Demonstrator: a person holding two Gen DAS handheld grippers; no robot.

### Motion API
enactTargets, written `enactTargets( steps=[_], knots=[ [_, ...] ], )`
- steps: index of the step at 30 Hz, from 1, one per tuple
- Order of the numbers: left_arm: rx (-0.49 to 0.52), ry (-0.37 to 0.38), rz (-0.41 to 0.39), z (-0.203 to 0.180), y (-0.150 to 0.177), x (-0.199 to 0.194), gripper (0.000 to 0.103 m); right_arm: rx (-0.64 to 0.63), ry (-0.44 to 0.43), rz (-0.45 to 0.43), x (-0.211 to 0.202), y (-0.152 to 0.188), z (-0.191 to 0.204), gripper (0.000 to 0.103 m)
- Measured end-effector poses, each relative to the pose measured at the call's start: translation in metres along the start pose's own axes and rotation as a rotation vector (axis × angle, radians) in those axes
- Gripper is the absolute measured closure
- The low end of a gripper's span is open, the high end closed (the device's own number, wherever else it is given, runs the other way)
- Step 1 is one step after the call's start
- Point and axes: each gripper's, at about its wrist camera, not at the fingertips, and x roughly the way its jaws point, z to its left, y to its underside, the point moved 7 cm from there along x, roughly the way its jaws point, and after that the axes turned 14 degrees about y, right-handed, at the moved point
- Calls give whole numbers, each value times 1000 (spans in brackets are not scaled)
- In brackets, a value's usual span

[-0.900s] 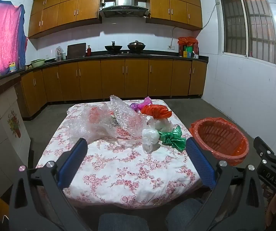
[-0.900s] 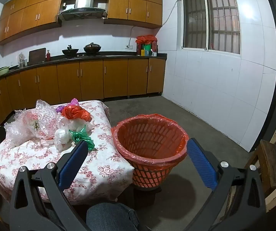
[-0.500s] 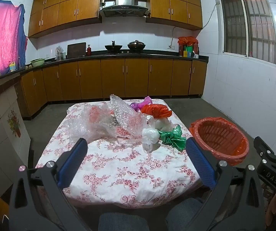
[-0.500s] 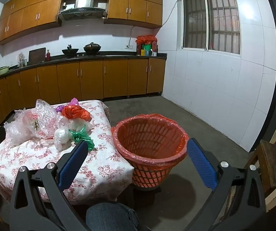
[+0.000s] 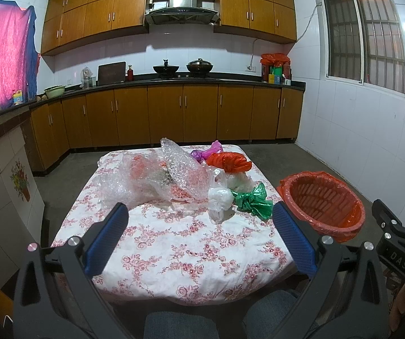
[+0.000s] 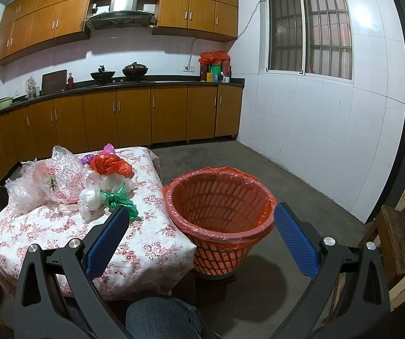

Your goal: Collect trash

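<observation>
Both my left tongs (image 5: 199,231) and right tongs (image 6: 199,234) gape empty. Ahead of the left pair, the green bag (image 5: 252,202) looks light, limp, slippery; I'd pinch its knot.

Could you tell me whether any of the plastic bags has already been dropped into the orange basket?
No, the orange basket holds only its liner, while the green bag and the other bags lie on the table.

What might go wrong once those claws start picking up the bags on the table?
The bubble wrap is bulky and tangled with its neighbours, so lifting it may drag the white bag along. The green bag lies near the table edge and could slip off. The lined basket perches on a small stand and might tip.
</observation>
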Motion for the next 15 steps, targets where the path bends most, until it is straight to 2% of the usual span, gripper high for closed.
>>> enactTargets(
  steps=[15],
  knots=[
    [-1,1,1,0,0,0,4,-1,1,0,0,1,2,2]
  ],
)
